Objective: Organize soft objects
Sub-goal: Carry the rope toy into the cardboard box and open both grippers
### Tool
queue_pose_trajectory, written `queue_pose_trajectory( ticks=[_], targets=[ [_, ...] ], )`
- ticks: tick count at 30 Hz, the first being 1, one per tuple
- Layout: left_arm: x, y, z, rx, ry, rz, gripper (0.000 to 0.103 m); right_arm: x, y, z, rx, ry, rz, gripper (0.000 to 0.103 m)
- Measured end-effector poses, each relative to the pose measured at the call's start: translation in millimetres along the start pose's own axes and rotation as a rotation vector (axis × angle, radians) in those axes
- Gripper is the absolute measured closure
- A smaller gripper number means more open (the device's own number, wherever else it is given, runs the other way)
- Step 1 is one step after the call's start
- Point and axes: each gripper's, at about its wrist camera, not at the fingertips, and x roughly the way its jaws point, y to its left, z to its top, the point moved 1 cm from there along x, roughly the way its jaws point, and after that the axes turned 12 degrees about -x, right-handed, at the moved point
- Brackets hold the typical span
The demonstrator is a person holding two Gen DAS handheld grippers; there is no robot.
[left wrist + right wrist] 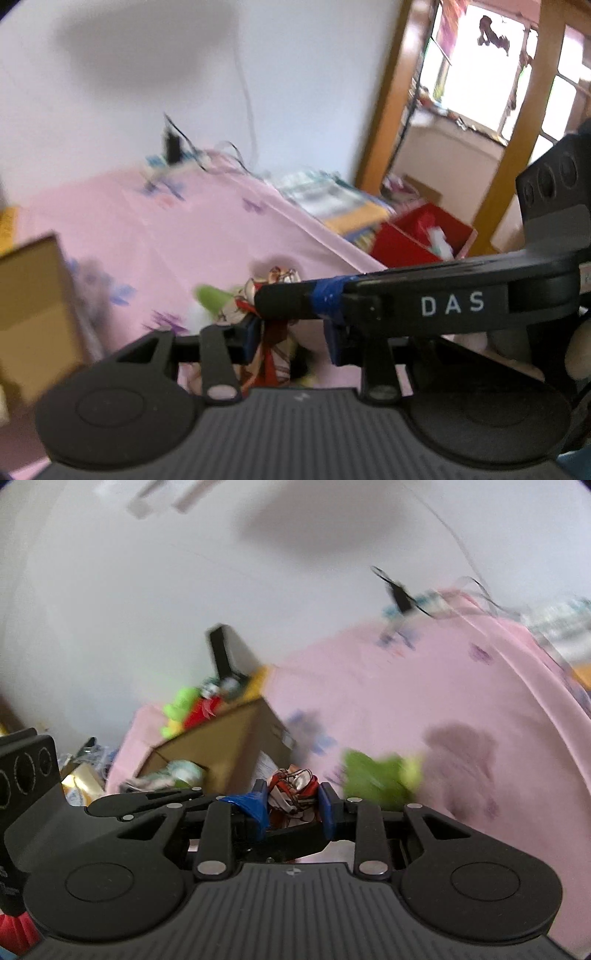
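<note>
A red-and-white patterned soft cloth item is held up above the pink bed sheet. My right gripper is shut on it, its blue pads pressing on both sides. In the left wrist view the same cloth hangs between the pads of my left gripper, which is shut on its lower part. From the right, a black taped finger of the right gripper reaches across to the cloth's top. A green plush lies blurred on the sheet just beyond.
A cardboard box stands on the bed to the left, with green and red plush toys behind it. A red box and stacked papers sit off the bed's right edge. Cables lie by the white wall.
</note>
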Motion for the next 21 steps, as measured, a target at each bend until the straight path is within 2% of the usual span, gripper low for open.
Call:
queue_pose_trajectory(
  ticks=[5,12,15,21],
  targets=[
    [-41.1,39.3,17.1,-0.002,-0.107,0.075,0.075,34.0,40.4,29.8,-0.091,-0.052,0.077,0.09],
    [-77.3,108.3,30.5,-0.06,-0.201,0.172,0.075,98.8,91.8,56.3,-0.176,-0.063,0.141,0.089],
    [-83.0,138.9,34.2,-0.093,-0.211,0.203,0.075,126.3,108.2,62.0,-0.195,-0.048,0.149,0.089],
    [-78.2,202.4,40.3,-0.149,-0.17,0.257,0.075,187.4,128.6,71.4,-0.178,0.058,0.158,0.089]
  ],
)
